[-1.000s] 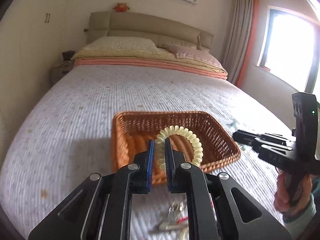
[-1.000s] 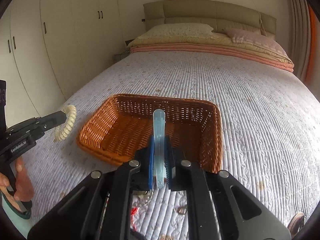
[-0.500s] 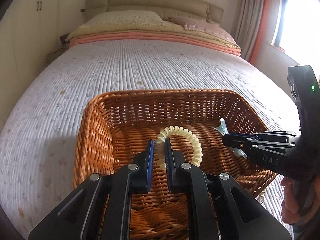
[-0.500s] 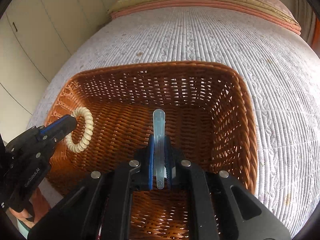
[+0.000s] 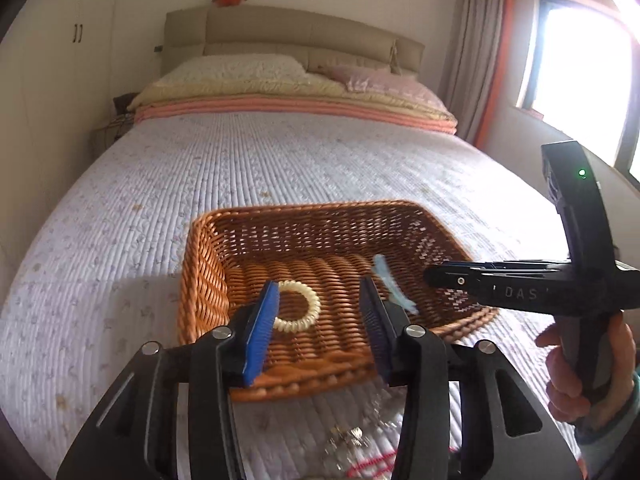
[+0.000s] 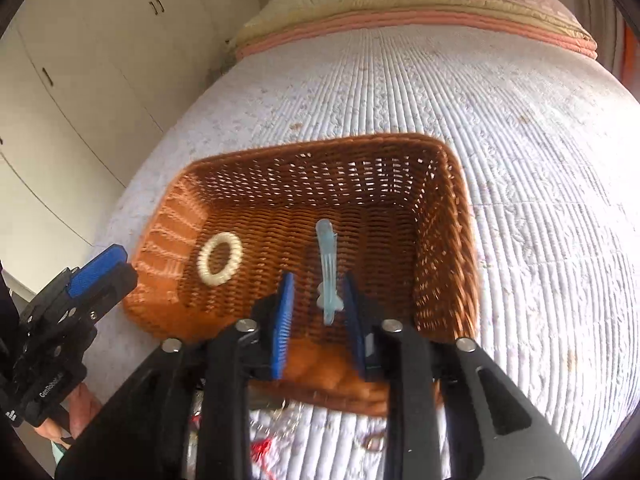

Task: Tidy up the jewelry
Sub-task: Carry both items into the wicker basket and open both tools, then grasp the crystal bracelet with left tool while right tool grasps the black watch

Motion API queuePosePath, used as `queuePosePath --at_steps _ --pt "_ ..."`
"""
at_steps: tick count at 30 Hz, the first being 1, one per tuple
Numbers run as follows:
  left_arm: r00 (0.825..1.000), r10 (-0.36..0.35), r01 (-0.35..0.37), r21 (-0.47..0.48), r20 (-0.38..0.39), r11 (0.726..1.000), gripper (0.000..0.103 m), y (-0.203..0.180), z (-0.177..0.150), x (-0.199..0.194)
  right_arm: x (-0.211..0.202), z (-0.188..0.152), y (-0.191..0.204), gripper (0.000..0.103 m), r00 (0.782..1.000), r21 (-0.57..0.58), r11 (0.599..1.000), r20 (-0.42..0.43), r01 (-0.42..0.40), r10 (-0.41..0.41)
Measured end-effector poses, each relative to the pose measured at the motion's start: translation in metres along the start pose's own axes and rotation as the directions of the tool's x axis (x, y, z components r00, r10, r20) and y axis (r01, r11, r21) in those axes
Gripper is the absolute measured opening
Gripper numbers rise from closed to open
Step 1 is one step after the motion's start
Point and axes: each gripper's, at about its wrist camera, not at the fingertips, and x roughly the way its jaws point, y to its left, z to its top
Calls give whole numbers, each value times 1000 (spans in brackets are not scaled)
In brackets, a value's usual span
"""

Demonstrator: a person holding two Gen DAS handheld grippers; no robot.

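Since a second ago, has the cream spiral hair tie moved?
Yes. The cream spiral hair tie has dropped from the left hand-held gripper onto the wicker basket's floor.

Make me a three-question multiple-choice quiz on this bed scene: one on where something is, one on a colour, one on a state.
1. Where does the coil hair tie lie?
A. pillow B. wicker basket C. windowsill
2. What colour is the hair clip?
A. red B. black C. pale blue
3. How do the left hand-held gripper pads stand?
A. apart, gripping nothing B. clamped on the tie C. clamped on the rim

B: it rests on the basket floor.
C: translucent pale blue.
A: jaws are opening, and the tie lies beyond them.
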Motion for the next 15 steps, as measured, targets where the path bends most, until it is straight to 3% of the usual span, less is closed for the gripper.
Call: queuePosePath --at_steps 1,3,4,10,15 --pt "1000 -7 7 3 15 1000 46 -2 -2 -11 -11 -5 2 32 1000 -6 1000 18 -10 10" --pt "998 -22 21 8 58 1000 57 -8 -7 -39 -32 -10 7 49 998 -13 1000 53 -25 26" --pt "997 -25 25 9 74 1000 60 -9 -10 -49 -45 -17 8 50 996 -20 1000 80 -24 25" --pt "991 -52 53 -4 120 999 62 -14 -40 -100 -82 -64 20 51 989 -80 996 145 23 -12" --pt "996 -76 79 -49 49 996 61 -12 -82 -98 -86 -124 22 51 992 -121 990 110 68 -54"
